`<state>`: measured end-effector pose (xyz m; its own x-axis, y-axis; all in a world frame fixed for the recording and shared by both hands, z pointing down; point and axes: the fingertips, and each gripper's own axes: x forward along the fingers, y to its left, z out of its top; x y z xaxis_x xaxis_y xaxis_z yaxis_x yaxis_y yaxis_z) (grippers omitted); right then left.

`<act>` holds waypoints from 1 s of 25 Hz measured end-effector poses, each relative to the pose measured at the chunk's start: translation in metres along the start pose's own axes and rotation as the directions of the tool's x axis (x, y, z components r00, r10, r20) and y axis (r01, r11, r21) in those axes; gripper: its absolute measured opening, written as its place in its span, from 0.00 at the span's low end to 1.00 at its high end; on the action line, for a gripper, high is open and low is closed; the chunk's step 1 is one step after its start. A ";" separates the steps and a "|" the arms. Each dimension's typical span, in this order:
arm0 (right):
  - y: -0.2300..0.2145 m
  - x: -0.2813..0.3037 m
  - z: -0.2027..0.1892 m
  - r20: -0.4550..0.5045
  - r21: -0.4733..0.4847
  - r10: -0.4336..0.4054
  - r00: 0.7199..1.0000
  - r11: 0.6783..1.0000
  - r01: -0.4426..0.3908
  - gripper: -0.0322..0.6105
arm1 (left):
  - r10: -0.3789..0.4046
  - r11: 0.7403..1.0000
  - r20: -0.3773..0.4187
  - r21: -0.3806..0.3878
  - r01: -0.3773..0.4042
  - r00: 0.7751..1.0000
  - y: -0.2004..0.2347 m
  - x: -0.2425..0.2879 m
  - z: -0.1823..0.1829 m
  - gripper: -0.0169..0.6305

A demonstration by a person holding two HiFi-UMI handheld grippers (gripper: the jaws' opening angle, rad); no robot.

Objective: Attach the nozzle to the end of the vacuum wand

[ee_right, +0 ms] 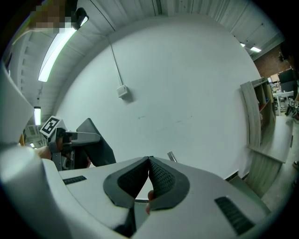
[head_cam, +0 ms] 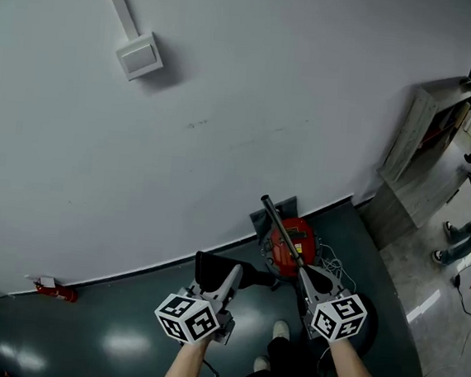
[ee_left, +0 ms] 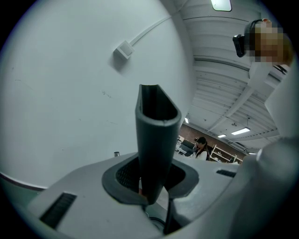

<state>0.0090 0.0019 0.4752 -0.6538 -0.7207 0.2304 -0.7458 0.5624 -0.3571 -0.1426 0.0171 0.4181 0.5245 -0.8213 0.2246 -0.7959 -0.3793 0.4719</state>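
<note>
Nozzle [ee_left: 158, 130] pinched in your left gripper [head_cam: 228, 281] | right gripper [head_cam: 310, 279] pressed together, empty | wand [head_cam: 281, 228] looked unheld, risked sliding away.

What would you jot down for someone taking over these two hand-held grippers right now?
Left gripper: closed on the black nozzle, held in the air.
Right gripper: jaws shut together. The metal wand runs from it over the red vacuum; whether it grips the wand is unclear.
Done: nozzle picked up.
Left: nozzle and wand are apart; bring them together and push the nozzle on.
</note>
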 end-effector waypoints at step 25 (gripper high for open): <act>-0.065 0.043 0.014 -0.025 0.055 0.013 1.000 0.998 -0.012 0.08 | 0.071 0.997 -0.012 -0.017 -0.071 0.997 0.030 0.069 0.023 0.16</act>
<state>0.0311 -0.0708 0.4955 -0.6666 -0.7027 0.2485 -0.7298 0.5477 -0.4091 -0.1368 -0.0605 0.4281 0.4701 -0.8411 0.2675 -0.8259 -0.3123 0.4695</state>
